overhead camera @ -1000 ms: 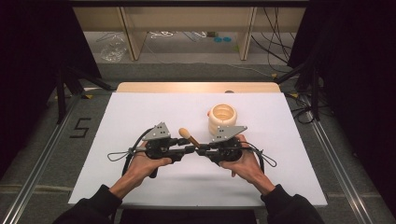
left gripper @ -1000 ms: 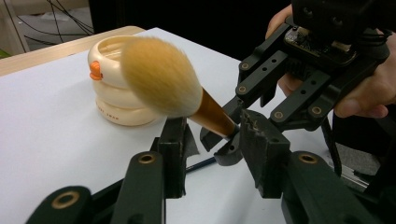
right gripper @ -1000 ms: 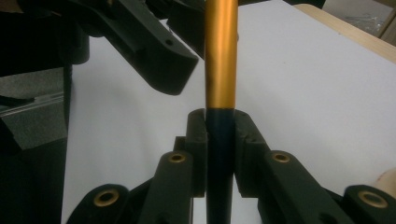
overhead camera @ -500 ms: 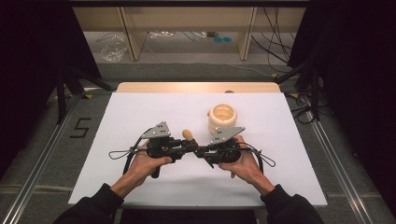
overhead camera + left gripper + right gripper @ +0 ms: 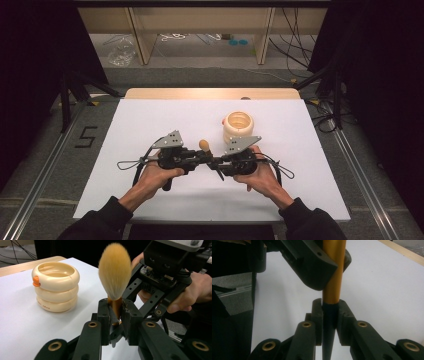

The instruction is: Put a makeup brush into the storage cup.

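— White bench (image 5: 150,130) under dark surroundings; what lies mid-frame?

— A makeup brush (image 5: 114,277), upright between both hands; right tool (image 5: 329,315) pinches its dark tapered handle end; left tool (image 5: 115,312) pinches the gold ferrule below the bristles, likely steadying it for a handover; a cream ringed holder (image 5: 238,126) waits just above.

— Anything changed?

— Left jaws were wider earlier; they have just been closing on the brush.
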A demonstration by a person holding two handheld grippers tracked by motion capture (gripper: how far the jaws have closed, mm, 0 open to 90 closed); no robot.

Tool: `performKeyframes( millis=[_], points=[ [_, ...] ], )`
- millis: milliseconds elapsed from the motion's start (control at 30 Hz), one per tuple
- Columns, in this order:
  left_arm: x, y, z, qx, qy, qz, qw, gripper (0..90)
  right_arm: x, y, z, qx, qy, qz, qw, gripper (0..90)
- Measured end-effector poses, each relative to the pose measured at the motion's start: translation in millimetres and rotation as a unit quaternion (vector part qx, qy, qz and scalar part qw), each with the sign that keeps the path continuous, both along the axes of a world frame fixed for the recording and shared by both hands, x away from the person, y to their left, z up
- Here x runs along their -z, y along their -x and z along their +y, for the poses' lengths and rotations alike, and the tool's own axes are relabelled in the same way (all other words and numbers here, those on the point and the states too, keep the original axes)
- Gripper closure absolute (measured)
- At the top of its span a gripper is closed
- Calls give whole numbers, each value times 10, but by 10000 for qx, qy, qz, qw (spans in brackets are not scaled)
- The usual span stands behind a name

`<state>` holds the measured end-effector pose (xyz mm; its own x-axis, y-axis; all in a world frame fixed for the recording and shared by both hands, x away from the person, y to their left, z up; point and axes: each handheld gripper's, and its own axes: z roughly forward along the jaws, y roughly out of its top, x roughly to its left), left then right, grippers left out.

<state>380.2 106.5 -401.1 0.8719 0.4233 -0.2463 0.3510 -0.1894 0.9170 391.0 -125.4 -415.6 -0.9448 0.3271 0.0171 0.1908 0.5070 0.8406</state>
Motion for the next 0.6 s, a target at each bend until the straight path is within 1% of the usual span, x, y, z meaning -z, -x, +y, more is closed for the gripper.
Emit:
performKeyframes(
  millis=[33,67,133,300,367,467,533,600],
  points=[
    [0,1,-1,-4,5,-1,10000,776,0,1,0,6,-6,-4,10000,793],
    [-1,9,-4,-45,14,42,10000,775,-1,0,0,5,-8,0,10000,793],
    [-2,2,-2,-11,-2,-7,10000,776,-1,-1,0,3,-12,-5,10000,794],
    [-3,-2,3,2,7,6,10000,777,-6,-1,-4,-12,0,24,10000,794],
    [-4,1,2,-19,16,31,10000,776,-1,-1,1,5,-30,13,10000,793],
    [-7,3,0,-22,19,23,10000,777,-8,-1,-5,1,-11,42,10000,794],
    [-9,4,-1,-22,19,10,10000,778,-5,-2,-3,2,-51,50,10000,794],
    [-9,2,-2,-25,29,43,10000,777,-8,-1,-5,14,-37,45,10000,794]
  ],
)
